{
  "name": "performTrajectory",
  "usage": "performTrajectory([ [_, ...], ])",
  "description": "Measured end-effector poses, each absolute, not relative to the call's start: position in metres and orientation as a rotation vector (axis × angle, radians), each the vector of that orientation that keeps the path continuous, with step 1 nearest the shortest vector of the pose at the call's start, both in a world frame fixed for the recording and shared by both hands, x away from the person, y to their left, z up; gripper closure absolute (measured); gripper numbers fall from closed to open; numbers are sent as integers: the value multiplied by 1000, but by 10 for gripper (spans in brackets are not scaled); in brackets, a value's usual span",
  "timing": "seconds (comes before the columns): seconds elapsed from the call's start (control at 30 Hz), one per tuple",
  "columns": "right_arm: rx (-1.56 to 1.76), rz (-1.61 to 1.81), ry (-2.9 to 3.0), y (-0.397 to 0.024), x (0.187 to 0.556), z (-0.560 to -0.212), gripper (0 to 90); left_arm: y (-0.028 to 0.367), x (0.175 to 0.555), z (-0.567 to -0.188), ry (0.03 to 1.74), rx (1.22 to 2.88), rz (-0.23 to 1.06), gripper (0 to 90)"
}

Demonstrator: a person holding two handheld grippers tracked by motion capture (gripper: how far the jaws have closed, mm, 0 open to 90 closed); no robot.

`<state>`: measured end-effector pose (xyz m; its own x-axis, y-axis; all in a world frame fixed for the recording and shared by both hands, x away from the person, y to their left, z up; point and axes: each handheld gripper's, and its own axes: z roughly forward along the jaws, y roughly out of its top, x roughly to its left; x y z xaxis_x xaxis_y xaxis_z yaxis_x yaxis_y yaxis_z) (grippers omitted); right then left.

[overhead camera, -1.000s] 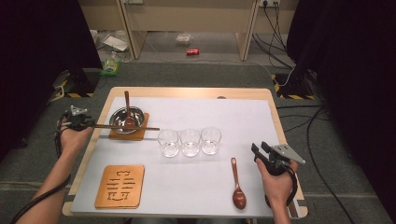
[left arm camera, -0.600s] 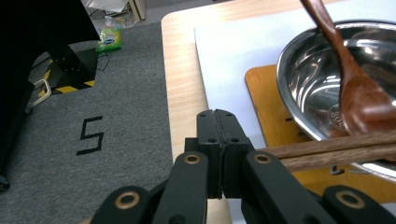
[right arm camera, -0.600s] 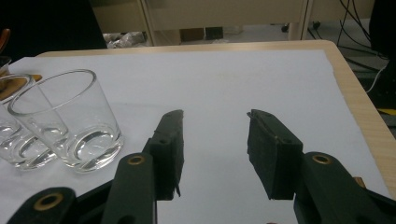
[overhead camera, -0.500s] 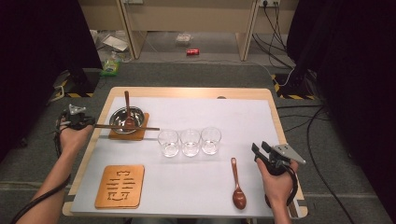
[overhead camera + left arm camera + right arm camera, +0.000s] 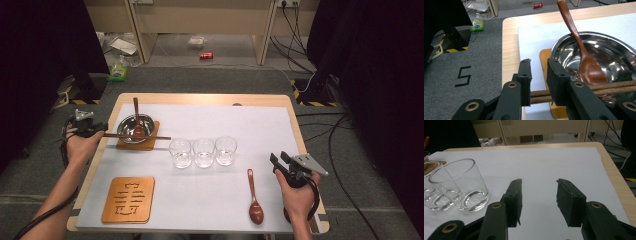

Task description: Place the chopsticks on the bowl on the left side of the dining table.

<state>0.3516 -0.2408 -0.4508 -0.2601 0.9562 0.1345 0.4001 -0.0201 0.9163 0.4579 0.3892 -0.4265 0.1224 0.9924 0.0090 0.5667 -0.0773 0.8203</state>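
A steel bowl (image 5: 123, 126) (image 5: 614, 50) stands on a wooden coaster (image 5: 145, 146) at the table's left, with a brown wooden spoon (image 5: 136, 112) (image 5: 579, 45) leaning in it. A pair of dark chopsticks (image 5: 142, 136) (image 5: 604, 87) lies across the bowl's near rim. My left gripper (image 5: 100, 129) (image 5: 539, 72) sits at their left end. Its jaws have just been opening, and the chopstick ends run through the gap with the pads clear of them. My right gripper (image 5: 278, 158) (image 5: 539, 197) hovers open and empty at the right edge, near a second wooden spoon (image 5: 254, 197).
Three clear glasses (image 5: 203, 151) stand in a row mid-table; the nearest glass (image 5: 459, 185) is left of my right jaws. A carved wooden coaster (image 5: 129, 199) lies front left. A white sheet (image 5: 260, 125) covers the tabletop.
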Motion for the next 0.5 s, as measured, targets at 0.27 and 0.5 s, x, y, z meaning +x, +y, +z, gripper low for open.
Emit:
performTrajectory([
  [0.27, 1428, 1261, 1695, -242, 352, -451, 557, 370, 455, -423, 1489, 1730, 747, 642],
  [0.5, 1431, 1261, 1694, -242, 352, -451, 554, 353, 452, -418, 1450, 1730, 709, 590],
])
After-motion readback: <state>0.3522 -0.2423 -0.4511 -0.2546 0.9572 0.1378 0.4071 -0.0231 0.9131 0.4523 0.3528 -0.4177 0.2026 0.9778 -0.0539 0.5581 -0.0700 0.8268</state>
